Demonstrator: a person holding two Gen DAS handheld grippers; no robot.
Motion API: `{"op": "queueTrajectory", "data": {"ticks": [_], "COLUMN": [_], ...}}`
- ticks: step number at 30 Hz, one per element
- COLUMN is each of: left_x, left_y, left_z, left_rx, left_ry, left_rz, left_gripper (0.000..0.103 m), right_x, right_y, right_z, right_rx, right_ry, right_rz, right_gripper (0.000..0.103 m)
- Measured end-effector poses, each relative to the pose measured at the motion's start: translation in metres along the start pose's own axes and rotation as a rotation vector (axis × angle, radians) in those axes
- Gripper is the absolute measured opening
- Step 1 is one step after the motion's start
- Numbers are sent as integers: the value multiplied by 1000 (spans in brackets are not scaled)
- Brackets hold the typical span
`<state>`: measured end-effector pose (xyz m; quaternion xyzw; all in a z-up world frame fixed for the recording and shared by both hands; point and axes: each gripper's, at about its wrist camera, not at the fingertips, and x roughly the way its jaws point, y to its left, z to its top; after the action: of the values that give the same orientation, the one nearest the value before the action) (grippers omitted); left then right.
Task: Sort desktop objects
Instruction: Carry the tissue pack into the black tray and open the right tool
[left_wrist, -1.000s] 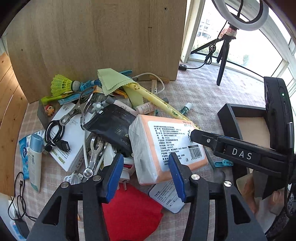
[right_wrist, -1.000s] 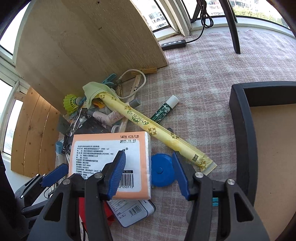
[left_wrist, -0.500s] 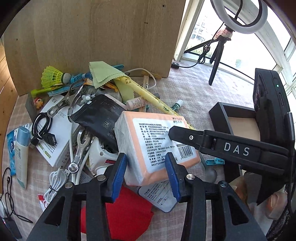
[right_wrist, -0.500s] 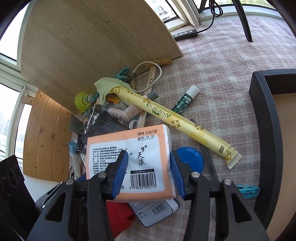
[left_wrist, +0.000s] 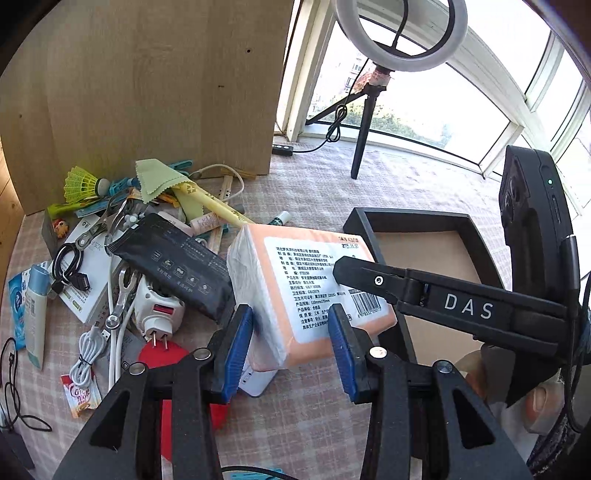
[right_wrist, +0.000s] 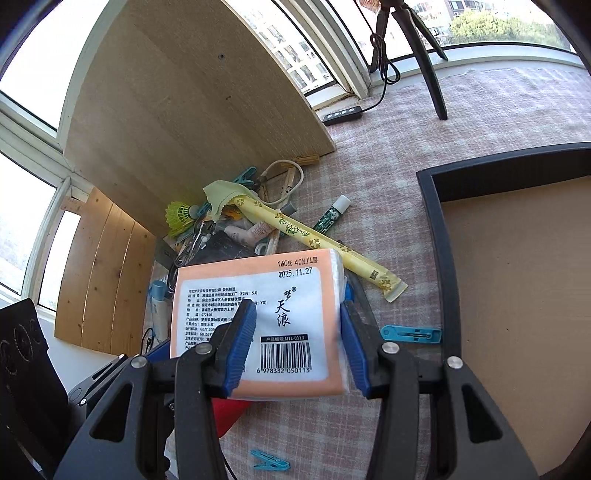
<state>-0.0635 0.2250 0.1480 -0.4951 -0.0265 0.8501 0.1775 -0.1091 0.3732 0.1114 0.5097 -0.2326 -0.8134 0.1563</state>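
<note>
Glossy plastic-wrapped tissue pack (left_wrist: 295, 291); rough checked cloth table cover (right_wrist: 388, 184).

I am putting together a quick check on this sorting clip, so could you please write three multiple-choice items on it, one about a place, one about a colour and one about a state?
1. Where does the shuttlecock lie?
A. in the black tray
B. by the wooden board, at the far edge of the pile
C. on the windowsill

2. What colour is the border of the tissue pack?
A. orange
B. green
C. purple

3. How is the tissue pack held?
A. lying untouched on the table
B. by the left tongs alone
C. between both pairs of tongs

Answers:
1 B: it sits against the board, beside the green cloth.
2 A: an orange edge frames the white label.
3 C: the left tongs and the right tongs each have blue pads pressed on its sides, and it hangs clear of the clutter near the black tray.
</note>
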Motion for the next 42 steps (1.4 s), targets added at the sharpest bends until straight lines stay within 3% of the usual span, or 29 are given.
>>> {"op": "queueTrajectory", "data": {"ticks": [11,18,21,24,31,36,42], "left_x": [6,10,16,10,2,2,-1], "left_y": [-134,-194,-208,-212,-198,-172,-117], "left_z": [-21,-33,-37,-41,-42,-40,-36], "left_rx": [201,313,348,367,377,373,299], "left_ry": [30,75,111,104,84,75,70], "left_rz": [-156,-212,-217,-218,-192,-153,-89], "left_gripper": [40,40,53,65,65,65,65], "right_x": [-116,-165,-179,-191,-197,-186,-148], "right_y": [-92,-131,-138,-139,-137,-119,-85], "right_z": [-30,-55,-62,-66,-65,-63,-53], "right_rx": [121,183,175,167,147,104,35], "right_ry": [-123,-170,-177,-218,-235,-226,-172], "right_rz": [-139,-221,-243,-324,-360,-337,-265], "right_gripper": [46,46,46,55,60,61,61]}}
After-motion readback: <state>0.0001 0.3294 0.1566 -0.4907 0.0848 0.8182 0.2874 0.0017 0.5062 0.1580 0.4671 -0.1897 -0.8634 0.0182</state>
